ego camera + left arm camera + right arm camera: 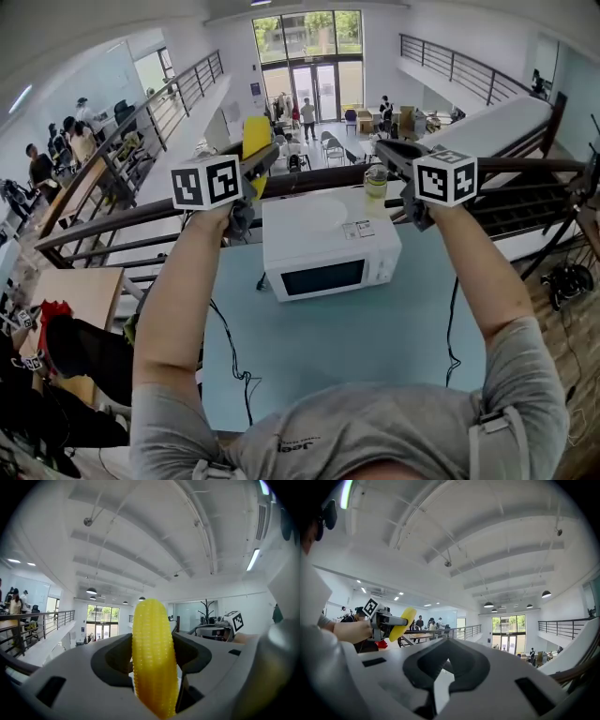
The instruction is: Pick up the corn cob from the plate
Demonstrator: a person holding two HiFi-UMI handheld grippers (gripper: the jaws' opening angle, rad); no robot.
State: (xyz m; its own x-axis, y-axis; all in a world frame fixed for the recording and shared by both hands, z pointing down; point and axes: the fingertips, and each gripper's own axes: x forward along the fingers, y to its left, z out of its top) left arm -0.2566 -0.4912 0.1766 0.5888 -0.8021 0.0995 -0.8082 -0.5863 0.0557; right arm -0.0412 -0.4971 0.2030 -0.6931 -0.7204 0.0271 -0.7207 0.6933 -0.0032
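Observation:
A yellow corn cob point(153, 658) stands upright between the jaws of my left gripper point(152, 639), which is shut on it. In the head view the left gripper point(253, 161) is raised high above the table with the corn cob point(255, 139) sticking up from it. The right gripper view shows the same corn cob point(402, 624) off to the left, held level in the air. My right gripper point(384, 152) is raised beside it, its jaws together with nothing between them, as the right gripper view point(449, 644) also shows. No plate is in view.
Below my arms a white microwave point(328, 248) stands on a light blue table point(356, 347), with a small jar point(375, 183) at its far side. A cable point(230, 361) runs over the table. A railing point(112, 225) lies behind, with several people on the floor below.

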